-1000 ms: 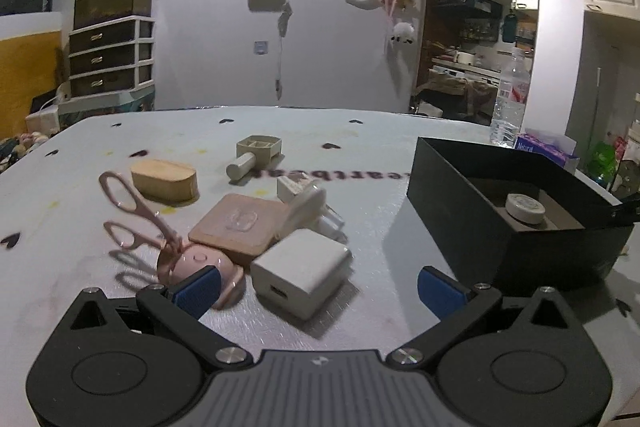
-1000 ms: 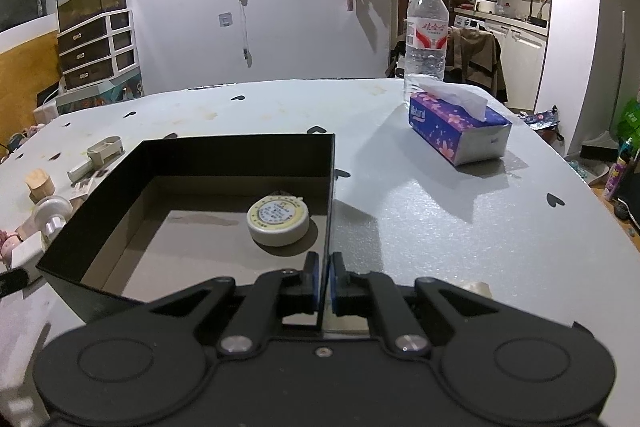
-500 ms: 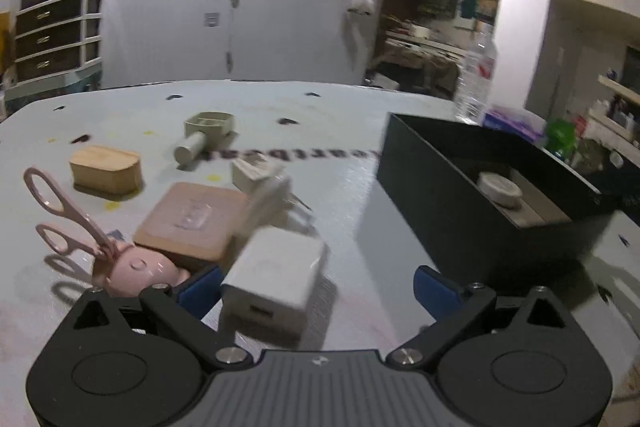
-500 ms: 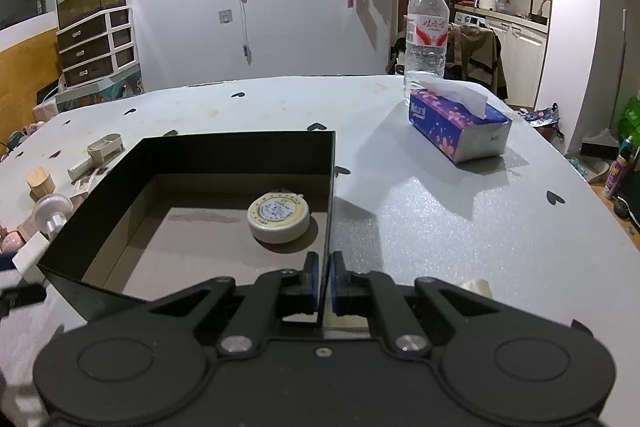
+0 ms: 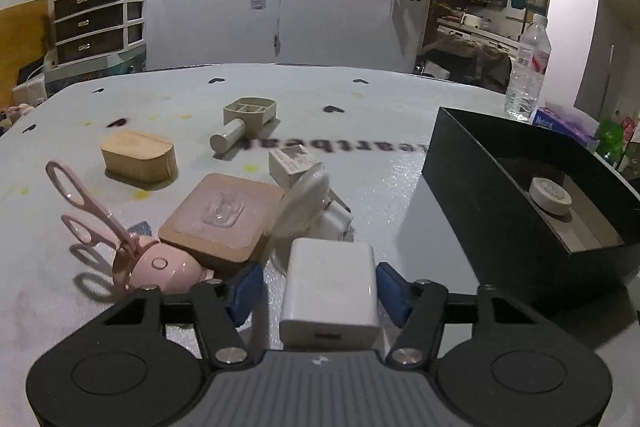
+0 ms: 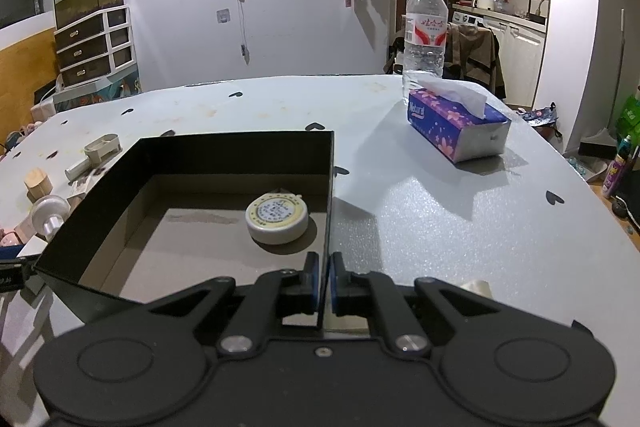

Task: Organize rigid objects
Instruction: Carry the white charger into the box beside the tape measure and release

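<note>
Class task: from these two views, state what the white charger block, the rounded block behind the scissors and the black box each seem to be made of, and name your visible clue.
White charger block: probably smooth, slightly glossy plastic, with even colour and rounded moulded edges.
Rounded block: looks like pale matt wood or bamboo, tan with a faint grain.
Black box: likely cardboard, with thin flat walls and a dull grey-brown inner floor.

your count on the table

you have one black box holding one round tin, one white charger, one scissors, one wooden block, one water bottle, one tissue box.
</note>
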Motion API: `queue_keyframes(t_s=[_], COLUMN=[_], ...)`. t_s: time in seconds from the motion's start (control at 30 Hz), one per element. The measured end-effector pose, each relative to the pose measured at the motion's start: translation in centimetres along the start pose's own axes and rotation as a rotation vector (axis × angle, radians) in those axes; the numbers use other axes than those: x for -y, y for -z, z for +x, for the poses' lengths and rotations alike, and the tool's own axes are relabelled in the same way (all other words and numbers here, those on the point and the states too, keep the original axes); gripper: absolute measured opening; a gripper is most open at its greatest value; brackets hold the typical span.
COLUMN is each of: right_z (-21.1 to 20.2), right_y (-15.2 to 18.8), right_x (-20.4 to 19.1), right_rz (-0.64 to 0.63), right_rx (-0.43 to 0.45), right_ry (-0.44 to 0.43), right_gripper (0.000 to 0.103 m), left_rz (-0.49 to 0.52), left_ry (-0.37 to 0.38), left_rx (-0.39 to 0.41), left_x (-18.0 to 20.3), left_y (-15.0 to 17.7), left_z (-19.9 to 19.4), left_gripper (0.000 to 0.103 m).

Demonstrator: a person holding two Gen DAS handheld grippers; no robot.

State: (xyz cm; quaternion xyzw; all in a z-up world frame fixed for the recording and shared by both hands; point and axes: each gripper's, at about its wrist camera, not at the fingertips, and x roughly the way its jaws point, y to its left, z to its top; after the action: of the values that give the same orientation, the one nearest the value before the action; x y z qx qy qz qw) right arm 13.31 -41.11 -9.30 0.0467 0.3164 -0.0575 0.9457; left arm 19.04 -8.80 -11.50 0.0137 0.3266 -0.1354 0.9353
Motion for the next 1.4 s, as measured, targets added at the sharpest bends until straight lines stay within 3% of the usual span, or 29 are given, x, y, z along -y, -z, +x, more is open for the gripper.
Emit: queue_keyframes(t_s=[0.13, 0.4, 0.67, 0.9, 1.0, 1.2, 1.4], right_z=[0.0, 0.1, 0.0, 0.0, 0.0, 0.0, 0.0], right_y=[0.0, -0.1, 0.0, 0.0, 0.0, 0.0, 0.0], right_x=[-0.1, -0.2, -0.2, -0.1, 0.0, 0.1, 0.1], right_rz=[0.002, -0.002, 0.003, 0.009, 0.016, 0.023, 0.022], right_rx=[0.002, 0.003, 0.004, 0.008, 0.012, 0.014, 0.014], right_ry=[0.003, 0.014, 0.013, 0.010, 0.008, 0.008, 0.009], right_gripper=[0.005, 0.004, 0.004, 0.004, 0.004, 0.004, 0.004], left_rz=[0.009, -0.015, -0.106, -0.181, -0.172, -0.109, -0.086], left_ry=[0.011, 0.027, 0.187, 0.253, 0.238, 0.291, 0.340], left_rx=[-0.006, -0.011, -0.059, -0.005, 0.040, 0.083, -0.010], left_x=[0.3, 0.3, -0.4, -0.5, 0.3, 3.6, 7.8], left_y=[-0.3, 0.2, 0.5, -1.3, -2.9, -5.9, -8.1], left_z=[0.1, -0.9, -2.3, -3.5, -3.9, -3.9, -1.0], left_gripper=[0.047, 0.047, 0.046, 0.046, 0.046, 0.046, 0.046])
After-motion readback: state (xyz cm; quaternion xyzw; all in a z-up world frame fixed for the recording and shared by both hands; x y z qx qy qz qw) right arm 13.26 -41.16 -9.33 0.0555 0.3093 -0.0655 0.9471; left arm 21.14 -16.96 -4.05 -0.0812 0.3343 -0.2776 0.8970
